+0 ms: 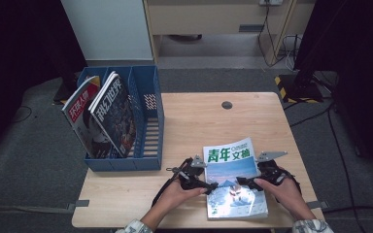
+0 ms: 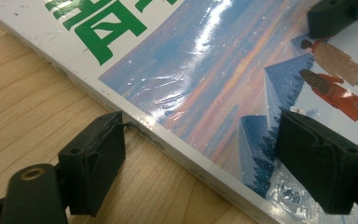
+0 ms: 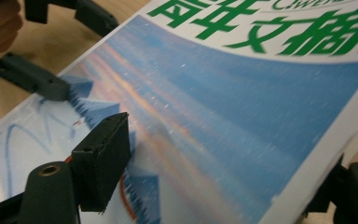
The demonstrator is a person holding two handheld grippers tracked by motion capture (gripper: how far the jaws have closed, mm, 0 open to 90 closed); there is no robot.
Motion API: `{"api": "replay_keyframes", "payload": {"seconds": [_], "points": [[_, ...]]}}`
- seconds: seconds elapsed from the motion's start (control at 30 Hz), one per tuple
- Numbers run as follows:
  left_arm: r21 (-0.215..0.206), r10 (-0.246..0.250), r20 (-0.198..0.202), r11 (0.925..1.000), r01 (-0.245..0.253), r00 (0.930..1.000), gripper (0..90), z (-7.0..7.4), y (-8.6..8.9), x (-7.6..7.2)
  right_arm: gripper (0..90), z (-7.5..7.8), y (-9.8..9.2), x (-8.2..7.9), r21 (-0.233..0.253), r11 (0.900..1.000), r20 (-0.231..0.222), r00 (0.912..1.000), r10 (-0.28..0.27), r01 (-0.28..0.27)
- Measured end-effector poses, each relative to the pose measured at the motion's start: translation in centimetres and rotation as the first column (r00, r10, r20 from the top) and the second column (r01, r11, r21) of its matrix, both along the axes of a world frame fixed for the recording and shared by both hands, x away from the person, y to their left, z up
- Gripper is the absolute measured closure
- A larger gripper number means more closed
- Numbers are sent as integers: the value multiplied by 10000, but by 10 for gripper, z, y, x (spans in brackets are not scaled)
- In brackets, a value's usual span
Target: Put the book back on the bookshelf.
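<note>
A magazine (image 1: 233, 177) with green characters across its white top band and a blue sky and mountain scene below is seen lying flat on the wooden table (image 1: 194, 126), at the near right part of the tabletop, well apart from the blue file rack (image 1: 148, 121) at the table's far left corner. The left gripper (image 1: 208, 186) is held at the magazine's left edge, and the right gripper (image 1: 243, 182) at its right side, both about midway down the cover. In the left gripper view, the jaws are seen spread wide across the magazine's (image 2: 205, 79) left edge: 1 jaw pad (image 2: 95, 161) is placed on the bare wood, just touching the spine, and the other pad (image 2: 319, 161) is set over the printed cover. In the right gripper view, the jaws are likewise spread across the magazine's (image 3: 242, 107) right edge: 1 pad (image 3: 103, 158) is held above the cover, and the other is seen beyond the white edge at the lower right corner, partly hidden by that edge. Nothing is pinched by either gripper. The far tip of the left gripper (image 3: 46, 86) is also seen in the right gripper view, resting on the cover's other side. In the file rack, 2 magazines (image 1: 102, 114) are stood leaning in the left compartments, relative to the flat magazine far off to its left.
</note>
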State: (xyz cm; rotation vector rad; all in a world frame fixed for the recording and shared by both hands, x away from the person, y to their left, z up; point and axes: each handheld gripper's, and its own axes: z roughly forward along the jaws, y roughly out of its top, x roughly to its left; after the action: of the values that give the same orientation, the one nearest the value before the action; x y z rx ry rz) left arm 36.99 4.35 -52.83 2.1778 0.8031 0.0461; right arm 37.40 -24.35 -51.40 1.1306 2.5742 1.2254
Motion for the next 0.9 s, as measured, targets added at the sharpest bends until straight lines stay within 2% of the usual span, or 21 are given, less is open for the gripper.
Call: {"api": "replay_keyframes", "payload": {"seconds": [0.17, 0.27, 0.43, 0.57, 0.63, 0.73, 0.83, 0.9], "points": [[-32, -4, 22, 10000, 4, 10000, 152, 0, 0, 0, 237, 0, 5, 12, 83, 9999, 126, 9998, -139, 138], [-55, -3, 36, 10000, 4, 10000, 152, -1, 1, 0, 278, -1, 12, 18, -266, 9996, 279, 9996, 1, 6], [-73, -5, 82, 10000, 5, 10000, 151, -1, 1, -1, 401, -2, 16, 25, -243, 9995, 379, 9991, -183, 192], [-148, 27, 102, 9999, -26, 9999, 149, -2, 1, -1, 433, -2, 21, 21, -551, 9984, 675, 9977, -107, 144], [-157, 26, 107, 9999, -24, 9999, 148, -2, 1, -1, 518, -1, 22, 19, -651, 9978, 978, 9952, -93, 157], [-161, 31, 112, 9999, -30, 9999, 146, -2, 1, 0, 690, 4, 20, 16, -357, 9986, 1563, 9872, -320, 380], [-153, 32, 165, 9999, -29, 9999, 141, -2, 1, 0, 801, 10, 18, 12, -13, 9996, 1855, 9823, -267, 275], [-160, 20, 178, 9999, -17, 9998, 136, -2, 1, 0, 837, 14, 19, 9, 195, 9997, 2101, 9775, -191, 153]]}}
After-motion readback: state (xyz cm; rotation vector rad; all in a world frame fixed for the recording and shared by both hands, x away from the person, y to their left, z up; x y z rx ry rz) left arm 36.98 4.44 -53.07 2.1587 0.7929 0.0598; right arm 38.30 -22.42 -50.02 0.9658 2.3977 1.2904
